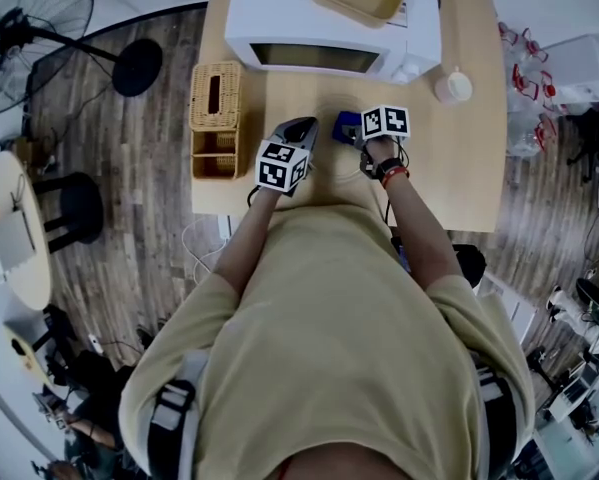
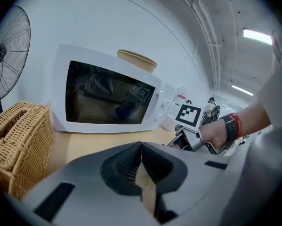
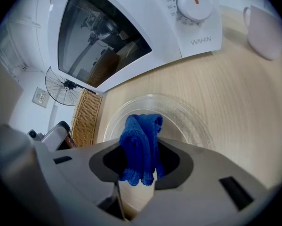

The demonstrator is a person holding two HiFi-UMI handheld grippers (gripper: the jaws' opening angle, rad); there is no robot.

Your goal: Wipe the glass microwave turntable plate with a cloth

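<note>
Right gripper (image 3: 141, 150): fingers narrow, clamped on a blue cloth (image 3: 141, 126), bunched end hanging over the near half of the glass plate (image 3: 190, 124); contact between cloth and glass not resolvable. Plate flat on the surface (image 3: 235, 98), at 12 o'clock from the right fingers, just before the microwave (image 3: 131, 36). Left gripper (image 2: 141, 147): fingers pressed together on nothing, at 9 o'clock from the right one, apart from the plate. At 9 o'clock from the plate, beyond the left gripper, a basket (image 1: 217, 118); at 2 o'clock, a mug (image 3: 265, 32).

Hazards, as judged from this arrangement:
(a) Plate unrestrained on smooth wood, no finger bracing it; sideways wiping pressure likely to skid it toward the microwave or the mug.
(b) Cloth pinched by a small fold only; drag across glass liable to pull it out of the fingers.
(c) Little cloth beyond the fingertips; too steep a press liable to bring hard fingers onto glass, with scraping or chipping.
(d) Pressure on the rim alone likely to tip the plate.

Writing: "WAHIN" in grey capitals below the dial (image 3: 195, 4) on the microwave panel. Numerals round the dial too small to read. Black-and-white square markers on each gripper cube (image 1: 384, 121), no letters. Small red-and-white label (image 2: 180, 97) on the microwave front, in the left gripper view, illegible.
</note>
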